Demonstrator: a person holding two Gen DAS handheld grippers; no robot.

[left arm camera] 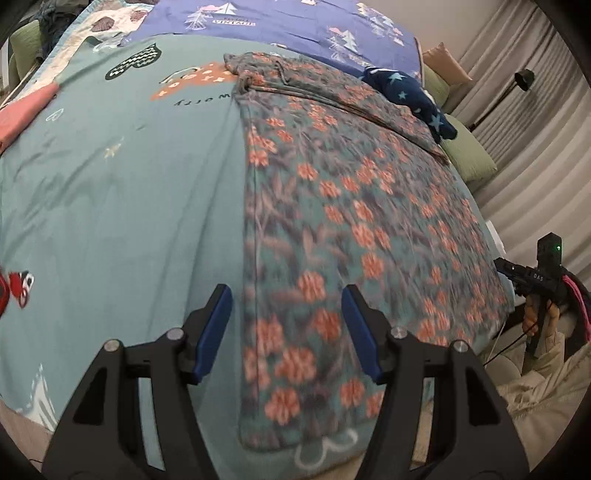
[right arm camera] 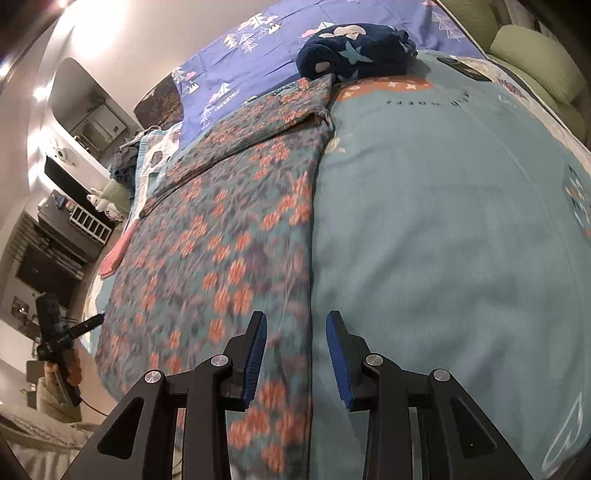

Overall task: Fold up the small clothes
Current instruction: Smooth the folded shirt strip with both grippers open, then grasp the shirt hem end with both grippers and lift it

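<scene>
Left gripper [left arm camera: 286,332], right gripper [right arm camera: 295,356] both apart, empty — floral garment [left arm camera: 351,206] flat below; navy star garment [left arm camera: 417,99] beyond.

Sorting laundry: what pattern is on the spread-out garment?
Orange-pink flowers on grey-teal garment; clearest in the left wrist view.

Dim, warm indoor light; glare on the wall [right arm camera: 99,33] at upper left of the right view; motion-blurred floral fabric [left arm camera: 332,229]; strong fisheye bending, dark corners
</scene>
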